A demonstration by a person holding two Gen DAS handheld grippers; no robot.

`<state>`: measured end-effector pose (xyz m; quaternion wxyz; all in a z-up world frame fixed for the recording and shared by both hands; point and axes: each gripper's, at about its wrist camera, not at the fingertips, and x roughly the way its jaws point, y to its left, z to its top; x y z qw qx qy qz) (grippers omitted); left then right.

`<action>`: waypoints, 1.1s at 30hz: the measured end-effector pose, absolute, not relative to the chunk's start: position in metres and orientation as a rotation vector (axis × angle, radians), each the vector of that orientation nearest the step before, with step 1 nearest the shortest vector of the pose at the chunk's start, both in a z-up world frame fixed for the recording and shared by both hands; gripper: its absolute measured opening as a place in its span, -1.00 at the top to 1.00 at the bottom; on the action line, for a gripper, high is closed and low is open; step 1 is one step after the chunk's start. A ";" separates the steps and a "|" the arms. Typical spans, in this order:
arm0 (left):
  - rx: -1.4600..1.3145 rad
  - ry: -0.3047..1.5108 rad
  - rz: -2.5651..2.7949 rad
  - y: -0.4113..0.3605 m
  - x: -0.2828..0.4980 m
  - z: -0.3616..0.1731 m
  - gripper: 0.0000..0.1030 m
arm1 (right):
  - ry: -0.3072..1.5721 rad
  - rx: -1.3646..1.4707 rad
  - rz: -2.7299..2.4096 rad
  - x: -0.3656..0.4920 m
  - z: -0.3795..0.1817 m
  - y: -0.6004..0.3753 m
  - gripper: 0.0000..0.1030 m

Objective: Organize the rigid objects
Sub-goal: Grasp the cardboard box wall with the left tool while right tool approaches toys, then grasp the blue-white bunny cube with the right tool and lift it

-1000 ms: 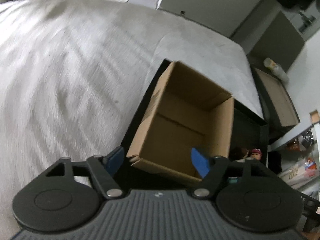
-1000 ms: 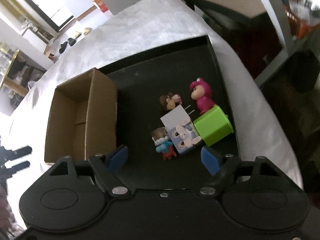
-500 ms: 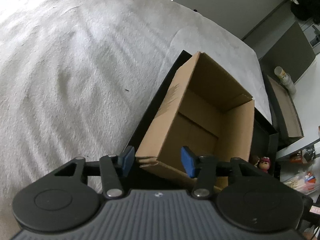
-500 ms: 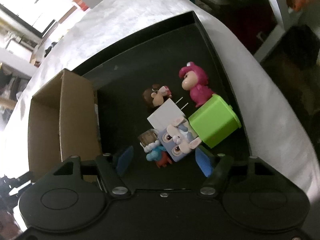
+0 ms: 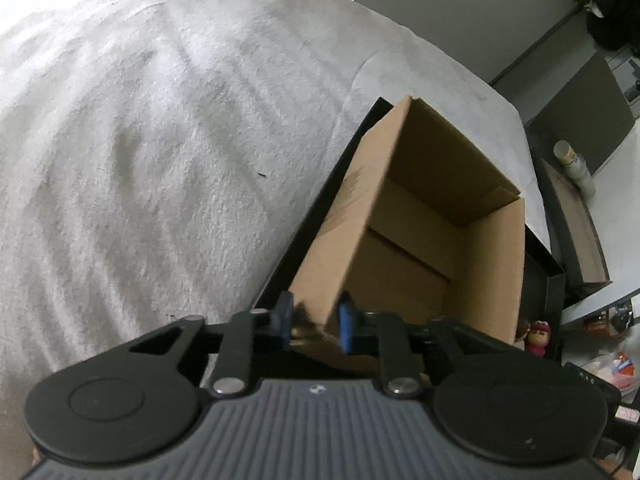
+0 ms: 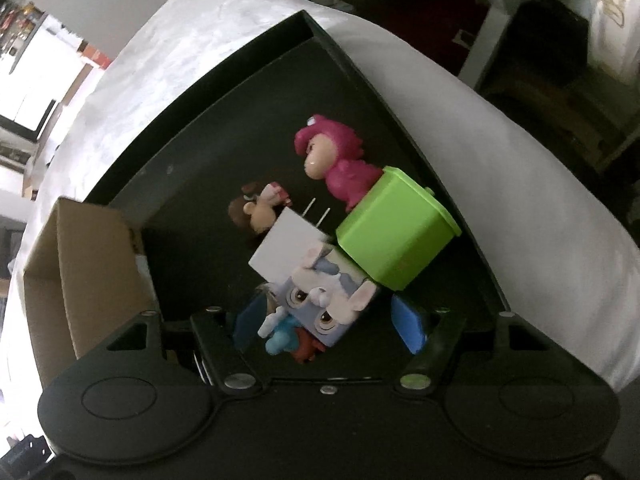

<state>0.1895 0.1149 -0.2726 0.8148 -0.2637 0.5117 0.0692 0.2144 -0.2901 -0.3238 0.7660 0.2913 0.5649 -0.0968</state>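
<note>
Three figurines (image 6: pixel 338 166), three boxes (image 6: pixel 396 228).

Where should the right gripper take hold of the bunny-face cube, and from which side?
Grip the bunny-face cube across its two flat opposite side faces, coming from the near side, where the open right gripper already straddles it. The green box and white charger crowd its far side.

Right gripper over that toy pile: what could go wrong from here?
1. The open right gripper straddles the bunny cube and the small blue figure together; closing may catch both or pinch one askew.
2. The green box leans against the cube, so lifting the cube could tip it onto the pink figure.
3. The left gripper pinches only a corner of the cardboard box; it may bend or slip.
</note>
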 end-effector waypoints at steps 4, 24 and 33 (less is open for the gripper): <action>-0.542 1.083 0.133 0.114 0.185 -0.271 0.62 | 1.211 0.642 -0.246 0.217 -0.330 -0.294 -0.28; -0.542 1.113 0.090 0.119 0.165 -0.275 0.64 | 1.254 0.490 -0.291 0.206 -0.333 -0.274 0.02; -0.532 1.095 0.129 0.117 0.172 -0.275 0.64 | 1.203 0.361 -0.265 0.210 -0.336 -0.259 0.15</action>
